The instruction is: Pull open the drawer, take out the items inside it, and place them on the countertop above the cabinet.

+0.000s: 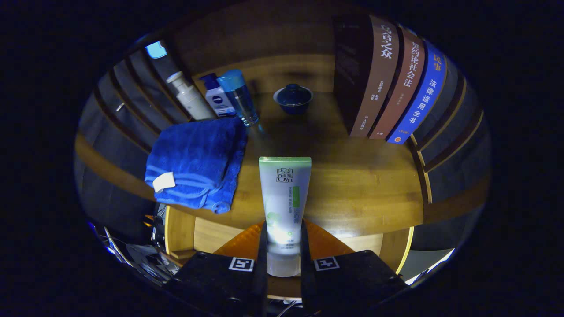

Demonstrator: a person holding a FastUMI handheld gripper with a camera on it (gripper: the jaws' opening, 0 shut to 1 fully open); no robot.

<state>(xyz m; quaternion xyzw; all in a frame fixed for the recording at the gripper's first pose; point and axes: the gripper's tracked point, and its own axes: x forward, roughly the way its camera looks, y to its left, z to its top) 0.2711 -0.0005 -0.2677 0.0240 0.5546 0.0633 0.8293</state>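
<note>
Gripper view: gripper (282, 251) closed on a white tube (284, 207) with a green top band, both fingers (261, 259) pressing its lower part from either side; tube upright between them, reaching up in front of the wooden countertop (365, 185). Below the tube, between the fingers, an orange surface (324, 242), and under the countertop's front edge pale wood of the cabinet (211, 235).

On the countertop, near the front left corner, a folded blue towel (196, 165) with a white tag, one edge hanging slightly over the front edge. Behind the towel, toward the back left corner, standing close together: a white pump bottle (190, 97), a small white bottle with a blue cap (217, 97), and a clear bottle with a blue lid (240, 97). At the back centre, a dark blue lidded cup (293, 97), apart from the bottles. Along the right side, three books (396, 83) upright side by side, spines brown, reddish-brown and blue. Countertop bare in the middle and front right, warm brown, grain visible. Dim room; dark slatted walls (128, 105) at both sides.
</note>
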